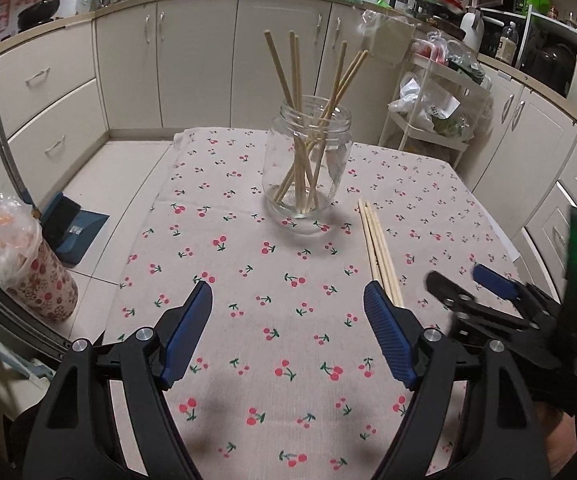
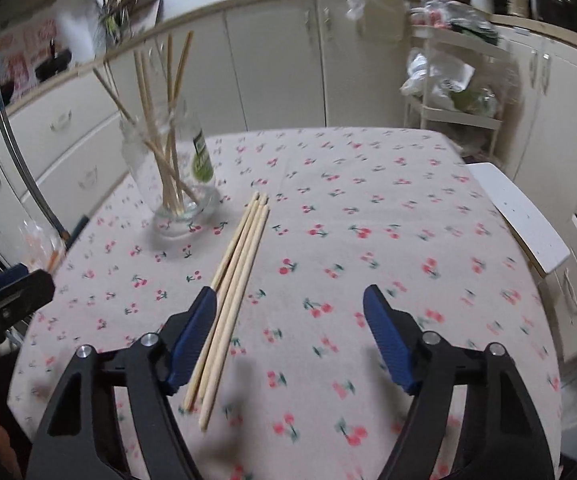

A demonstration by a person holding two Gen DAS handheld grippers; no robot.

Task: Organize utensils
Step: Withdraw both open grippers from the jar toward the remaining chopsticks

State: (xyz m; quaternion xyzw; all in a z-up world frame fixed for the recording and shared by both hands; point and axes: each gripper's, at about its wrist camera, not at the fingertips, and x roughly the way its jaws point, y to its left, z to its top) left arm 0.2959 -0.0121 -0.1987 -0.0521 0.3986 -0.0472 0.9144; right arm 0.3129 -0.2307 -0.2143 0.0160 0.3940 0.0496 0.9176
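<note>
From the left wrist, the left gripper [image 1: 288,304] is held apart over the cherry tablecloth [image 1: 248,272]; chopsticks [image 1: 308,120] stand in a glass jar [image 1: 306,160]. From the right wrist, the right gripper [image 2: 290,308] is spread, loose chopsticks [image 2: 236,280] lying beside its left finger.

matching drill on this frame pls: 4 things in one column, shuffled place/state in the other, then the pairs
Things:
1. clear glass jar
2. loose bundle of pale wooden chopsticks
3. left gripper
4. white three-tier metal cart

Place or state:
A. on the floor past the table's far right corner
B. lying flat on the cherry-print tablecloth
C. upright, chopsticks standing in it
D. open, holding nothing

Pairs: 1-C, 2-B, 3-D, 4-A
</note>
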